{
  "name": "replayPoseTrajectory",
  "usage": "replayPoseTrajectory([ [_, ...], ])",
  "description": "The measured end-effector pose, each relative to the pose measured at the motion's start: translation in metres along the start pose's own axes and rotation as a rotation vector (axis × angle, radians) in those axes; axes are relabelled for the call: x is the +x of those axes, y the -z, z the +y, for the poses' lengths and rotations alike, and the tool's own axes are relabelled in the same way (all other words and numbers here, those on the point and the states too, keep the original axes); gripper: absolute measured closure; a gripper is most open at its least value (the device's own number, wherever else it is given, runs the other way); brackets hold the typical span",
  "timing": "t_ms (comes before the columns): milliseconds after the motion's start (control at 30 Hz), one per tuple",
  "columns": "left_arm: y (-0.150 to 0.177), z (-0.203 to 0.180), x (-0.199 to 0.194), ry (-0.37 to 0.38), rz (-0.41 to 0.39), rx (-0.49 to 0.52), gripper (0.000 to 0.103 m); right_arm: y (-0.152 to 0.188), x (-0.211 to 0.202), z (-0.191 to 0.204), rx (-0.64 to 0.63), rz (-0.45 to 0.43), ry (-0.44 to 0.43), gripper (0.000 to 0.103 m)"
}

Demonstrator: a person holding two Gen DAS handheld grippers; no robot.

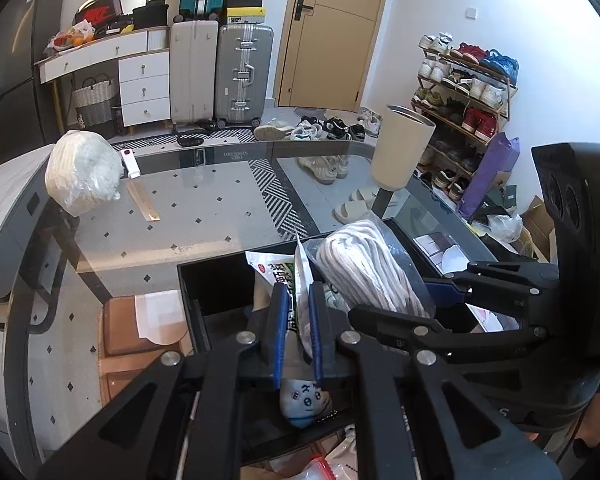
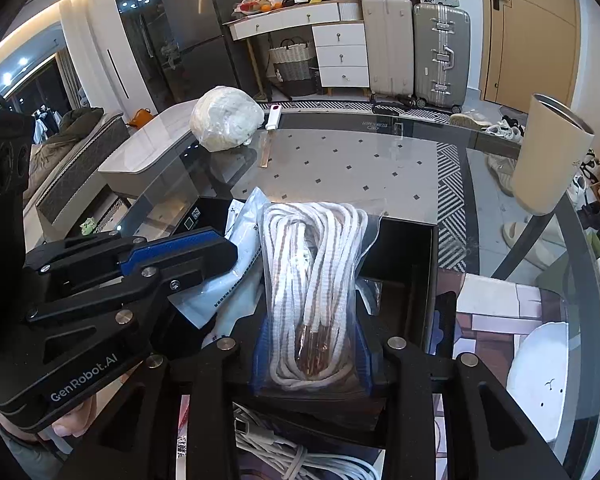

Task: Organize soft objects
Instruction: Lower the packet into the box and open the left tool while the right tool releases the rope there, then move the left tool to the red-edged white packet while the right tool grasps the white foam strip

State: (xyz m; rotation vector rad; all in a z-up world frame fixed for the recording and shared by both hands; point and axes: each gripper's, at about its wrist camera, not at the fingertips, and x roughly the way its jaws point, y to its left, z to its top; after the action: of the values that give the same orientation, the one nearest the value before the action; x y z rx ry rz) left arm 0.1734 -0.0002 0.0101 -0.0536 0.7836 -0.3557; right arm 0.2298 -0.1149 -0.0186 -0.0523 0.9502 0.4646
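My left gripper (image 1: pixel 298 300) is shut on a thin white plastic packet (image 1: pixel 296 280) with green print, held over an open black box (image 1: pixel 212 280). A soft grey piece with a drawn face (image 1: pixel 306 400) shows below the pads. My right gripper (image 2: pixel 312 344) is shut on a clear bag of coiled white and brown rope (image 2: pixel 312 272), also above the black box (image 2: pixel 404 248). The two grippers are side by side: the right gripper (image 1: pixel 396 300) with the rope bag (image 1: pixel 364 268) is to my left gripper's right, and the left gripper (image 2: pixel 220 248) with the packet (image 2: pixel 236 292) is left of the rope bag.
A second bag of white cord (image 1: pixel 84 172) lies at the far left of the glass table (image 1: pixel 220 200), beside a white clip (image 1: pixel 130 162) and a wooden ruler (image 1: pixel 144 204). A beige tumbler (image 1: pixel 402 148) stands at the far right. Boxes and cables lie under the glass.
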Motion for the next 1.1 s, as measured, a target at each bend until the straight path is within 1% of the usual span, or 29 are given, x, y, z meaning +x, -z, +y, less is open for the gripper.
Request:
replayPoseTrajectory([
  [67,-0.001,0.000,0.000,-0.006,-0.001,0.006,0.093,0.001,-0.001,0.000,0.000,-0.001,0.000,0.065],
  [167,-0.001,-0.001,-0.001,-0.024,-0.008,0.022,0.086,0.001,-0.002,0.000,0.000,-0.001,0.008,0.063],
  [200,0.000,-0.001,-0.002,-0.028,-0.011,0.019,0.081,0.002,-0.004,0.000,0.002,-0.006,0.011,0.062],
  [233,-0.001,0.001,-0.003,-0.031,-0.016,0.011,0.073,0.002,-0.005,-0.001,0.005,-0.011,0.013,0.060],
  [267,-0.001,0.003,-0.005,-0.035,-0.019,0.002,0.069,0.002,-0.007,-0.002,0.010,-0.014,0.018,0.057],
  [300,-0.001,0.005,-0.007,-0.043,-0.023,-0.007,0.058,0.002,-0.009,-0.004,0.016,-0.017,0.021,0.056],
  [333,-0.002,0.008,-0.009,-0.051,-0.028,-0.019,0.054,0.002,-0.012,-0.006,0.022,-0.022,0.019,0.054],
  [367,-0.002,0.010,-0.011,-0.050,-0.030,-0.026,0.053,0.002,-0.016,-0.007,0.028,-0.029,0.011,0.051],
  [400,-0.002,0.011,-0.014,-0.034,-0.032,-0.032,0.052,0.003,-0.019,-0.008,0.030,-0.032,0.005,0.050],
  [467,-0.002,0.011,-0.021,-0.024,-0.031,-0.033,0.050,0.005,-0.030,-0.007,0.025,-0.040,-0.002,0.050],
  [500,-0.002,0.010,-0.026,-0.028,-0.026,-0.030,0.044,0.006,-0.033,-0.006,0.020,-0.042,-0.006,0.050],
  [533,-0.002,0.008,-0.032,-0.041,-0.011,-0.027,0.036,0.008,-0.039,-0.004,0.014,-0.043,-0.014,0.050],
  [567,0.001,0.007,-0.039,-0.056,0.004,-0.024,0.031,0.010,-0.044,-0.002,0.009,-0.043,-0.021,0.050],
  [600,0.003,0.005,-0.044,-0.062,0.006,-0.021,0.022,0.013,-0.049,0.000,0.001,-0.040,-0.028,0.050],
  [700,0.016,-0.001,-0.064,-0.066,0.002,0.002,0.021,0.026,-0.066,0.010,-0.041,-0.031,-0.059,0.050],
  [800,0.030,-0.003,-0.069,-0.074,0.039,0.024,0.021,0.044,-0.079,0.022,-0.079,-0.010,-0.086,0.050],
  [867,0.042,-0.001,-0.068,-0.075,0.076,0.018,0.021,0.059,-0.083,0.028,-0.099,0.010,-0.109,0.050],
  [967,0.064,0.003,-0.060,-0.064,0.139,-0.004,0.021,0.084,-0.077,0.040,-0.141,0.067,-0.128,0.050],
  [1033,0.077,0.002,-0.055,-0.066,0.175,0.004,0.021,0.098,-0.073,0.047,-0.167,0.096,-0.141,0.050],
  [1100,0.084,-0.001,-0.051,-0.074,0.189,0.016,0.021,0.109,-0.068,0.052,-0.186,0.118,-0.149,0.050],
])
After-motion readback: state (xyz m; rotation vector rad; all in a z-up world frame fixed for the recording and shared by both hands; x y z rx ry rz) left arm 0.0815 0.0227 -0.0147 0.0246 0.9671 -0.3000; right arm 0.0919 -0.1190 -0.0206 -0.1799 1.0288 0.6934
